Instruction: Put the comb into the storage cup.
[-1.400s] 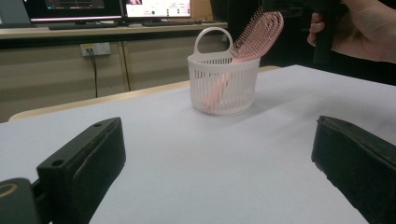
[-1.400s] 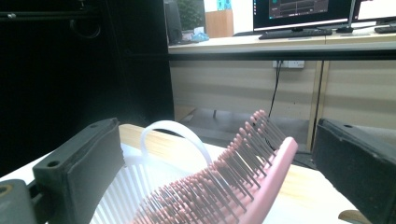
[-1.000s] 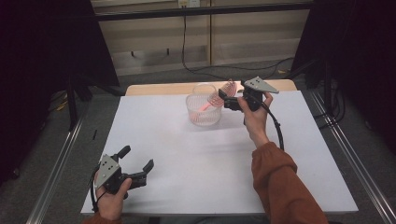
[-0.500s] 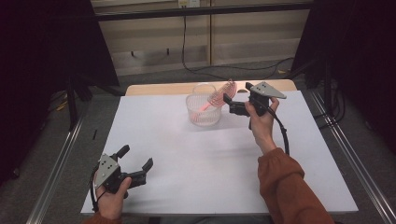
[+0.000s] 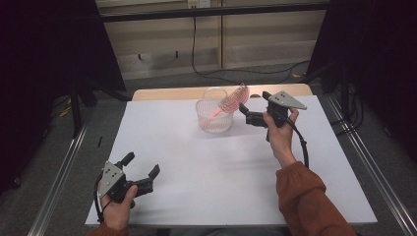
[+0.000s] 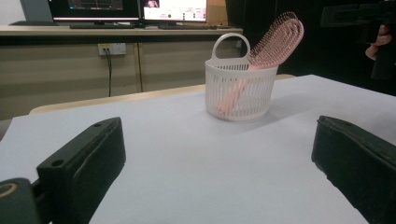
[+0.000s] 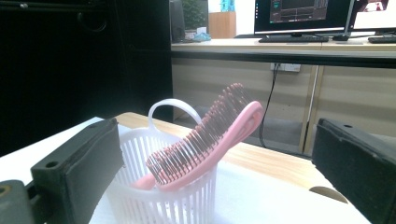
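A white slatted basket (image 5: 213, 117) with a loop handle stands at the back middle of the white table top (image 5: 221, 172). A pink hairbrush (image 5: 235, 97) rests in it handle down, its bristled head leaning out over the right rim. My right gripper (image 5: 252, 103) hovers open and holds nothing just right of the brush head, apart from it. In the right gripper view the basket (image 7: 159, 198) and brush (image 7: 212, 135) sit between the spread jaws. My left gripper (image 5: 142, 163) is open at the front left corner, far from the basket (image 6: 240, 91) and brush (image 6: 276, 39).
A strip of bare wood (image 5: 167, 93) shows behind the white top. Metal rails (image 5: 59, 177) run along the floor on both sides. A desk with monitors (image 6: 173, 9) stands beyond the table. A cable (image 5: 301, 147) hangs from the right gripper.
My right gripper has drawn back a little to the right, away from the brush head. The brush stays leaning in the basket. The left gripper has barely moved.
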Demonstrator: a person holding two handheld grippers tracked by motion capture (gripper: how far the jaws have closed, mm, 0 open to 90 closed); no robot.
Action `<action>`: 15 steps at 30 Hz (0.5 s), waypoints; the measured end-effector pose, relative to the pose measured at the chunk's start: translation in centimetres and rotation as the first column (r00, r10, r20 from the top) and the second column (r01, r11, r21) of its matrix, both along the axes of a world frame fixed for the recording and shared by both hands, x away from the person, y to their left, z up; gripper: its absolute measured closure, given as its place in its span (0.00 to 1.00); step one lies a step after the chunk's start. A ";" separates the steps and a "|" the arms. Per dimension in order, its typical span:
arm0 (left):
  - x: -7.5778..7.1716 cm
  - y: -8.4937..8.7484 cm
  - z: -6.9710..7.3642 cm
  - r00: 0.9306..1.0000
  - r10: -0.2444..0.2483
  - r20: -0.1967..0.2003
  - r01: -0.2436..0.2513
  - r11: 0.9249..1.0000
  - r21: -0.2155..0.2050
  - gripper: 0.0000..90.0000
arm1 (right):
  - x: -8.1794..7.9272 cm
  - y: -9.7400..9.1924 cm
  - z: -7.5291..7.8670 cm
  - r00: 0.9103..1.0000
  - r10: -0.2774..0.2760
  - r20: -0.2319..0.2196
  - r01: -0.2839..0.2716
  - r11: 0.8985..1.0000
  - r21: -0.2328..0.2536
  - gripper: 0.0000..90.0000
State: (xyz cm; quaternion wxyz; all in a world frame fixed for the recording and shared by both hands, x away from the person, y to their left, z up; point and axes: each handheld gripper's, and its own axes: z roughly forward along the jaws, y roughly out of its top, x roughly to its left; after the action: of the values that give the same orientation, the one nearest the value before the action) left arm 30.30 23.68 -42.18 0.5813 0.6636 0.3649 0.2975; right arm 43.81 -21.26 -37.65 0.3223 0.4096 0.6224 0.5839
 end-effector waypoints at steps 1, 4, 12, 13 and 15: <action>0.0 0.0 0.0 1.000 0.000 0.003 0.000 1.000 -0.003 0.03 | -0.1 -0.1 0.0 1.000 0.003 0.002 -0.003 1.000 -0.004 0.01; -0.2 0.1 0.1 1.000 0.000 0.003 0.000 1.000 0.001 0.03 | -0.5 -0.2 -0.1 1.000 0.005 -0.006 -0.005 1.000 -0.007 0.00; -0.3 0.3 0.1 1.000 0.004 0.009 -0.004 1.000 0.002 0.03 | -1.7 0.0 -0.3 1.000 0.007 0.005 -0.007 0.999 -0.034 0.00; -0.4 0.3 0.1 1.000 0.003 0.012 -0.003 1.000 0.004 0.03 | -1.8 0.0 -0.3 1.000 0.007 0.004 -0.006 0.999 -0.036 0.00; -0.4 0.2 0.1 1.000 0.001 0.011 -0.001 1.000 0.000 0.03 | -2.1 -0.1 -0.3 1.000 0.010 0.002 -0.009 0.999 -0.044 0.00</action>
State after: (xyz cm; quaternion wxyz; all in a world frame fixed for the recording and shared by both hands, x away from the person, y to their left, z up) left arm 29.93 23.92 -42.07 0.5832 0.6618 0.3620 0.3015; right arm 41.69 -21.35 -37.98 0.3291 0.3988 0.6368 0.5719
